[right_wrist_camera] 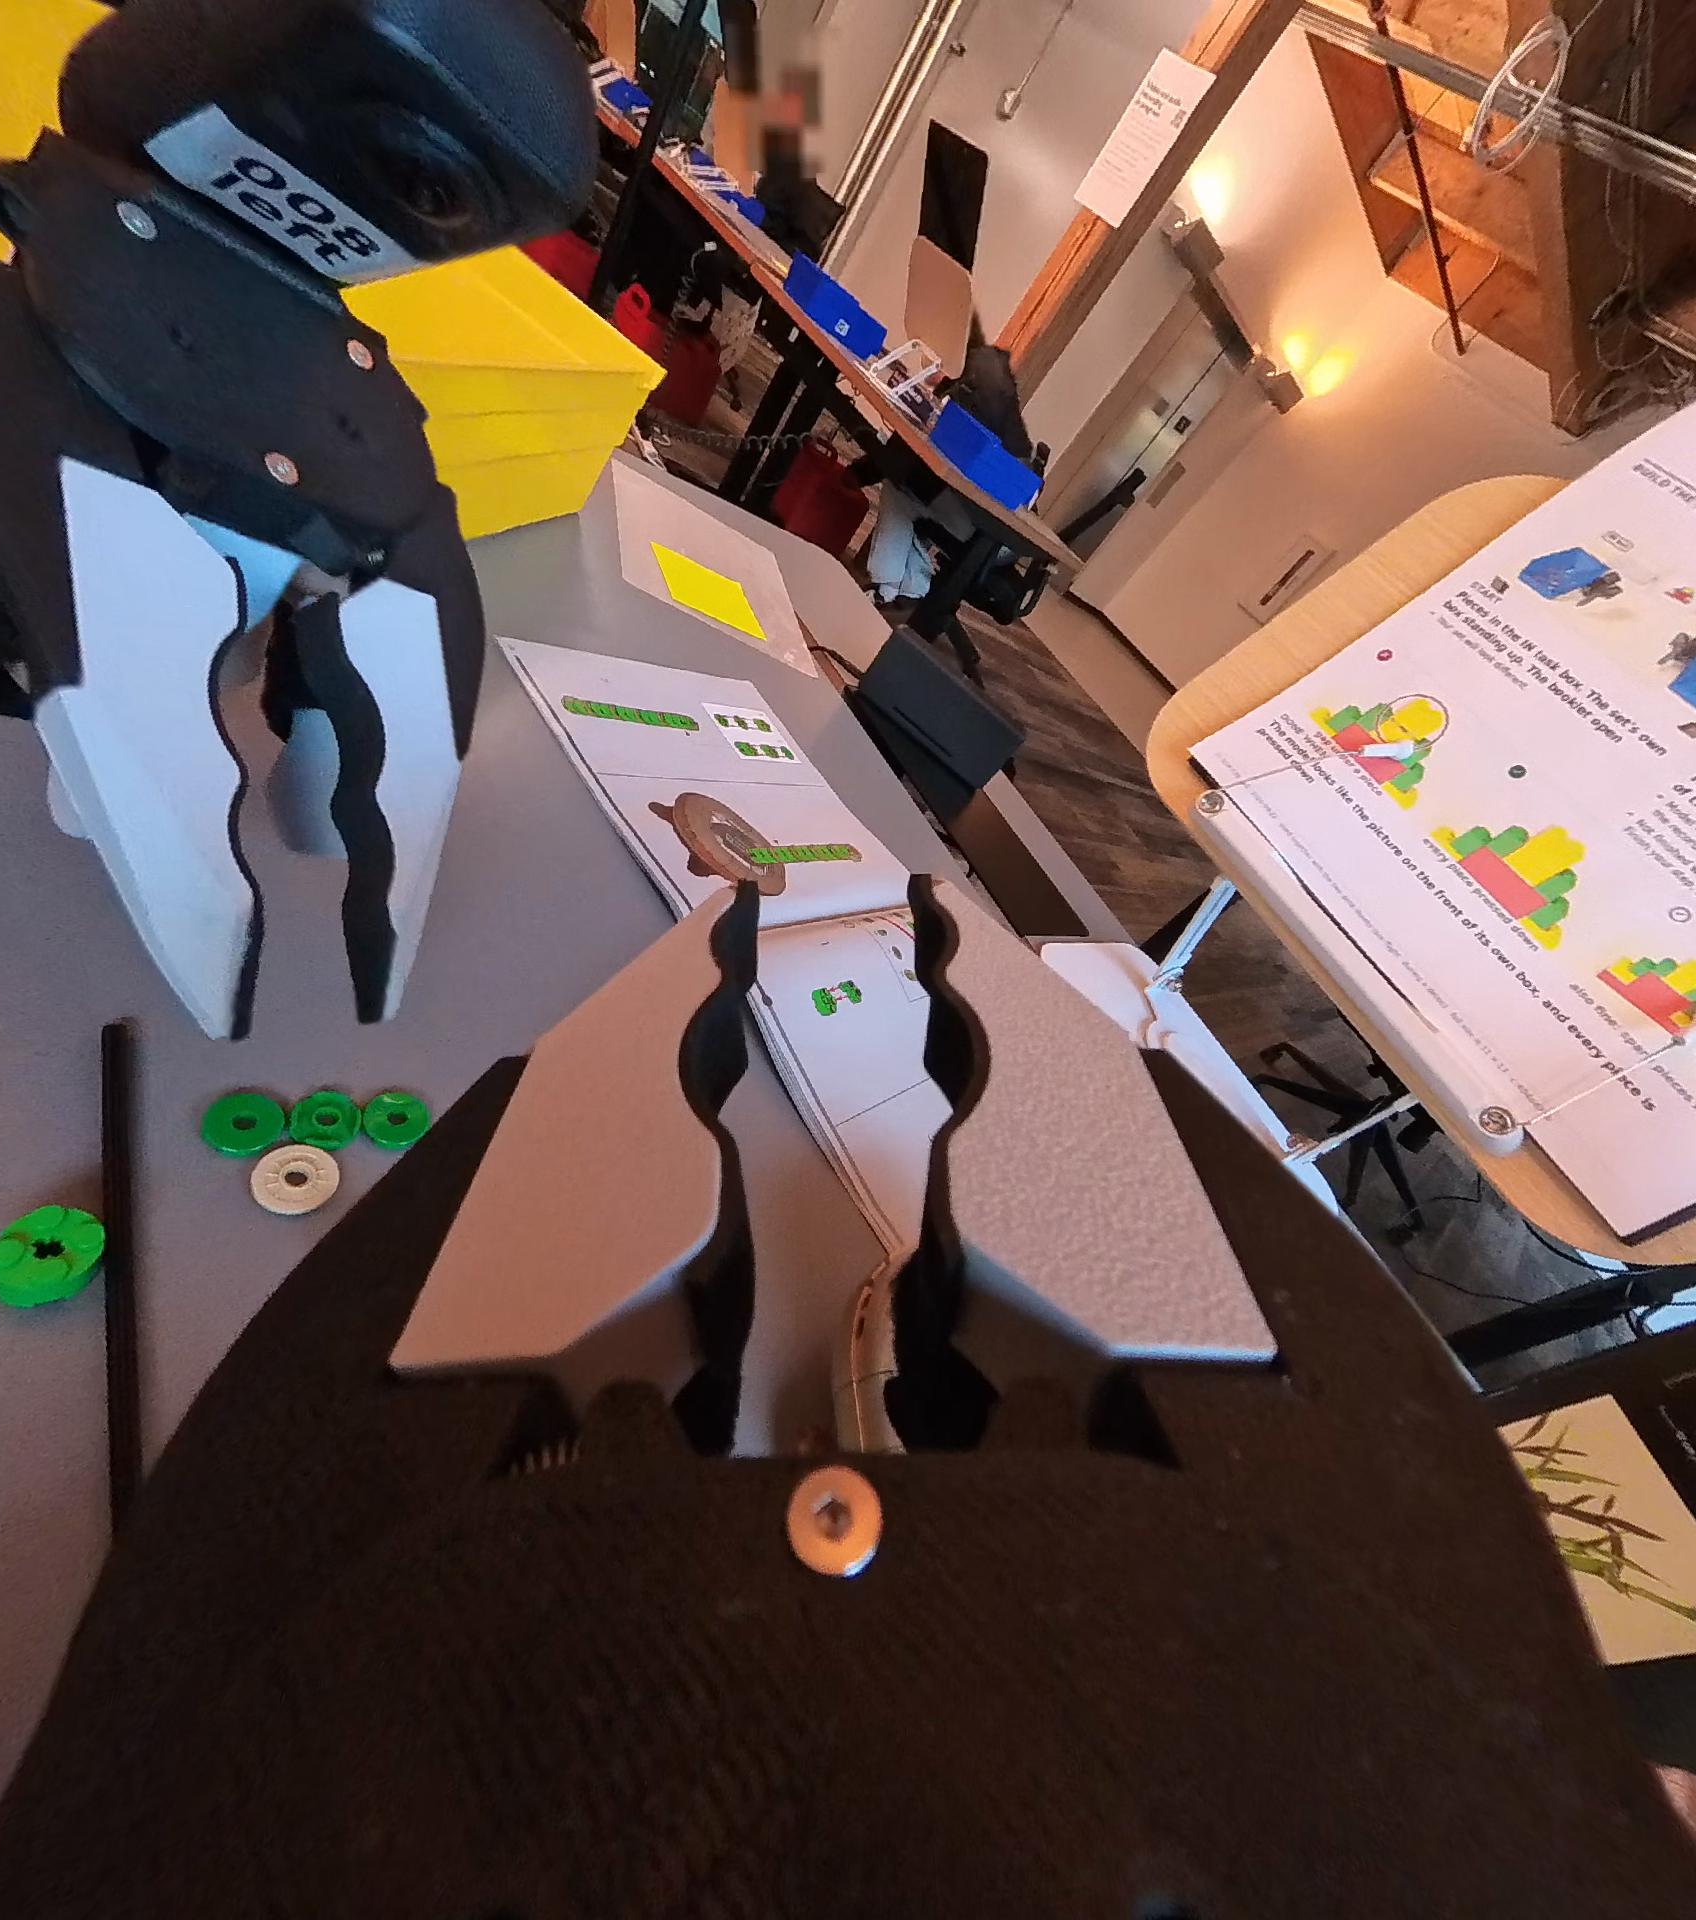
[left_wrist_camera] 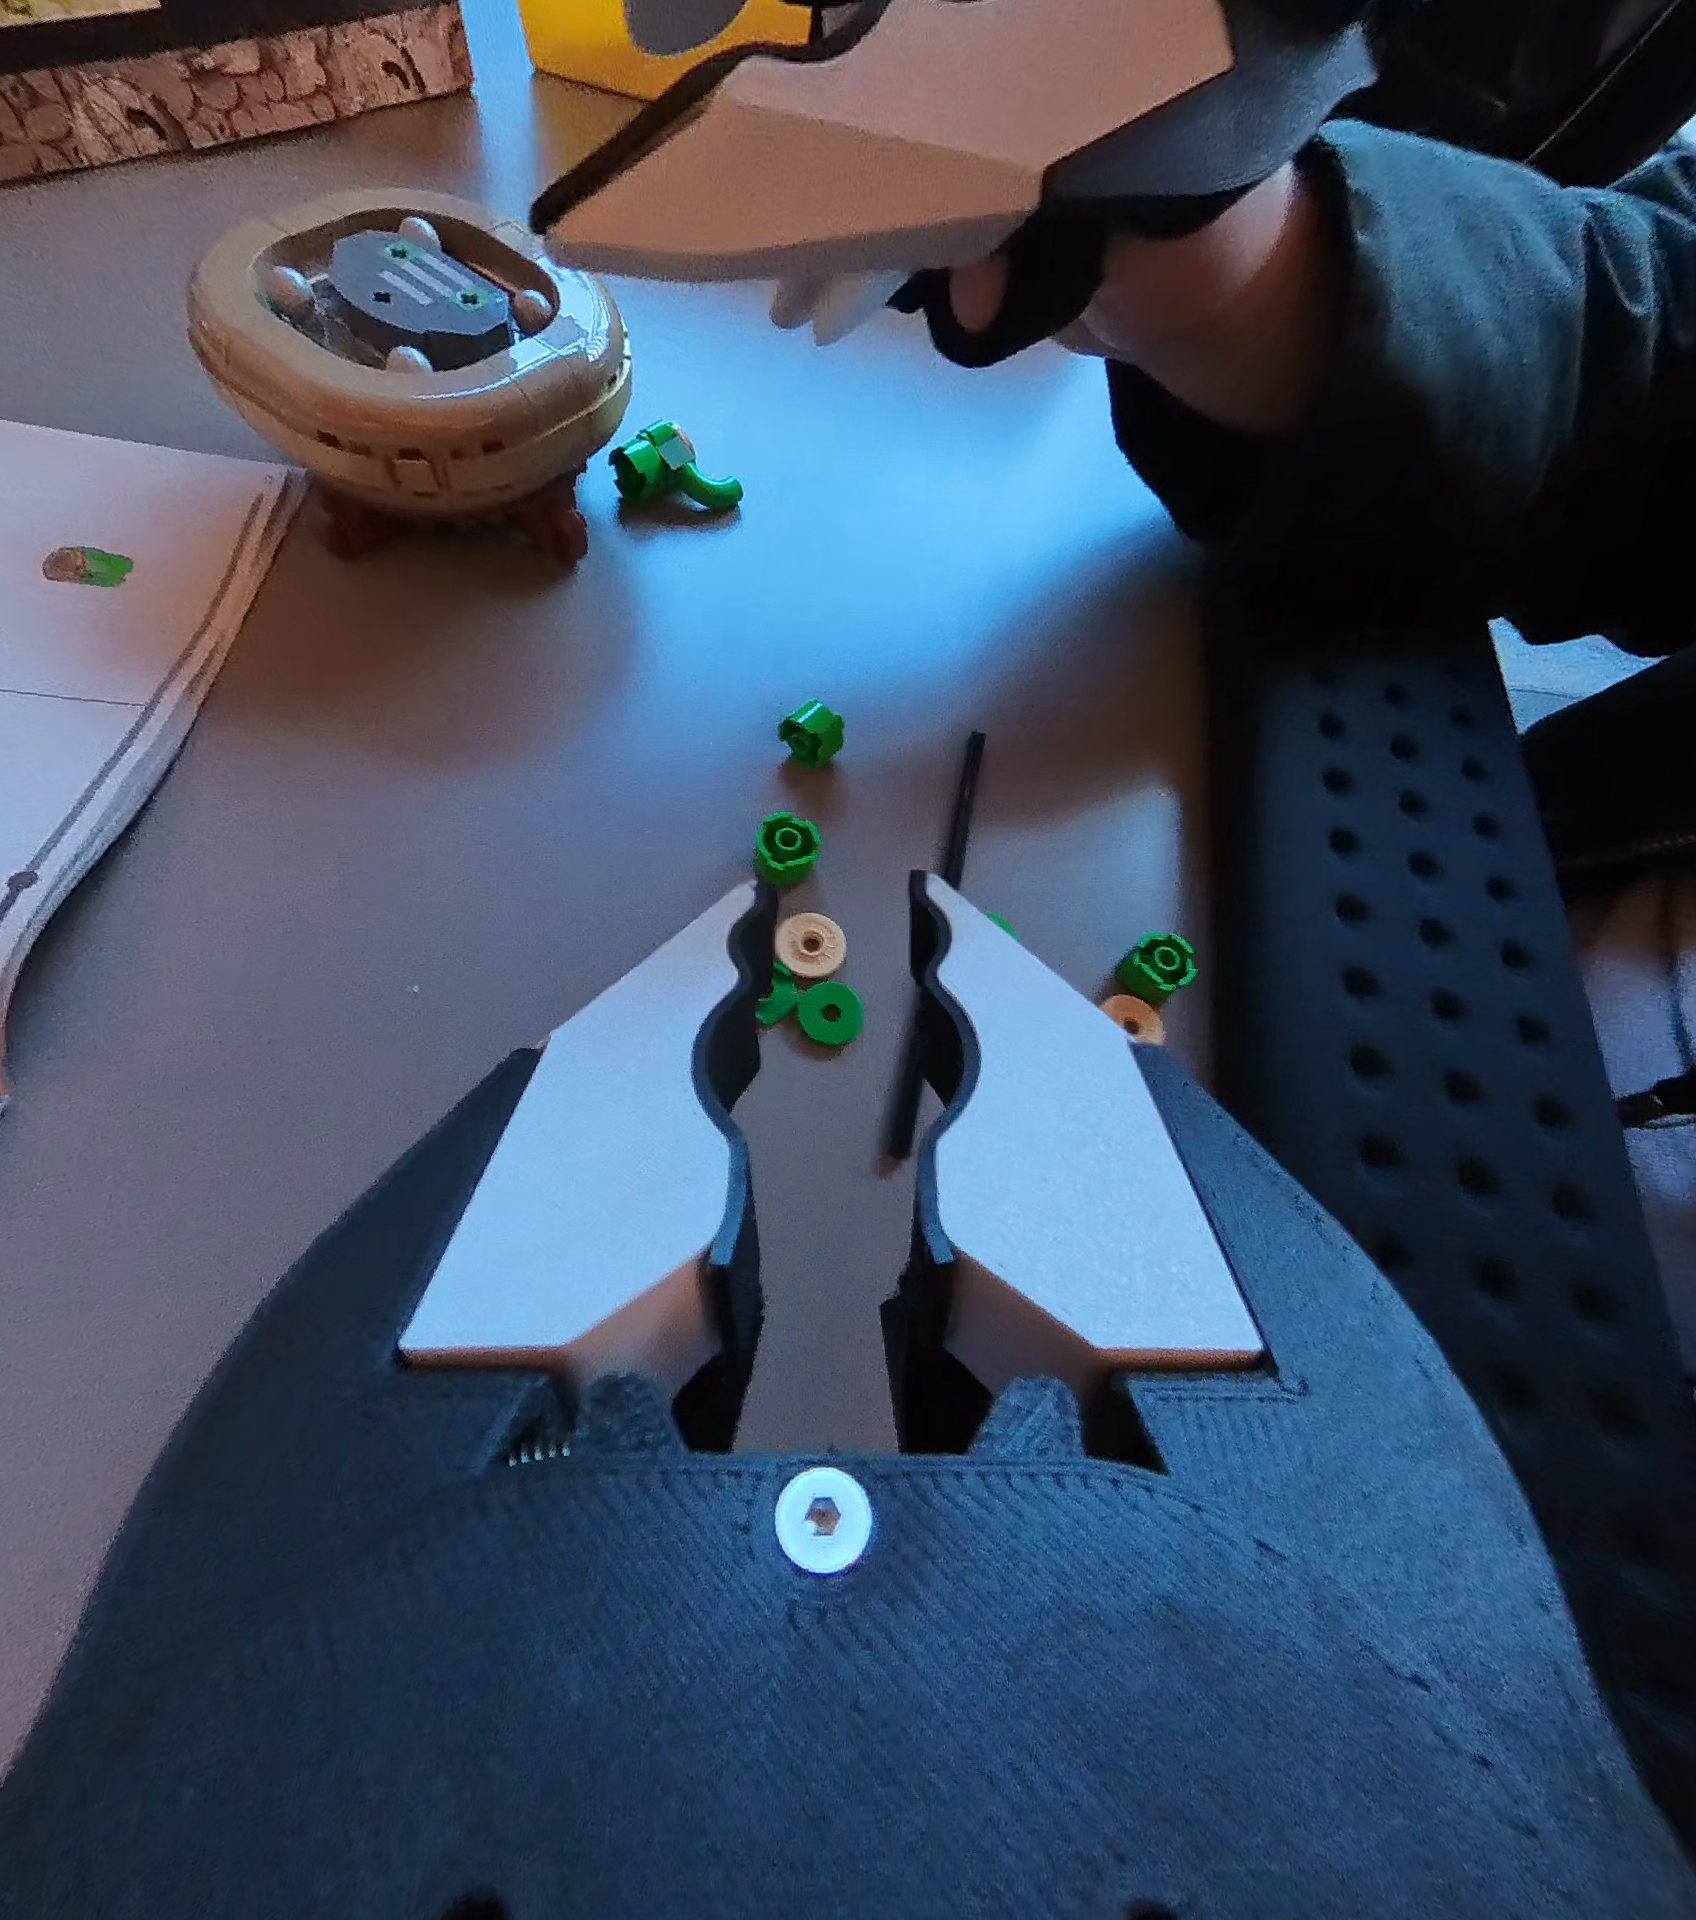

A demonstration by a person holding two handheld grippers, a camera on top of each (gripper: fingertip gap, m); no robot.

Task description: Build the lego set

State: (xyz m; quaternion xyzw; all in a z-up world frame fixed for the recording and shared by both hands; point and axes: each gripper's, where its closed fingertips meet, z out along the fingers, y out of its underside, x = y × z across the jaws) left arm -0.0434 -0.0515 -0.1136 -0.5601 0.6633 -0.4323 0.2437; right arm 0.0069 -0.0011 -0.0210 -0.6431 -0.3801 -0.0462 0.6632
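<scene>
Left wrist view: left gripper (left_wrist_camera: pixel 839 888) gapes empty over the grey table (left_wrist_camera: pixel 470 831), beside the black axle (left_wrist_camera: pixel 932 945); right gripper (right_wrist_camera: pixel 833 894) gapes too, workshop benches beyond.

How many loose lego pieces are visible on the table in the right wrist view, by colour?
Green round pieces: 4
Cream round plate: 1
Black rod: 1
Total: 6

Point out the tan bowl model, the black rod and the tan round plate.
tan bowl model (left_wrist_camera: pixel 408 416), left wrist view, side wall.
black rod (right_wrist_camera: pixel 119 1247), right wrist view, mid-shaft.
tan round plate (left_wrist_camera: pixel 811 945), left wrist view, top face.
</scene>
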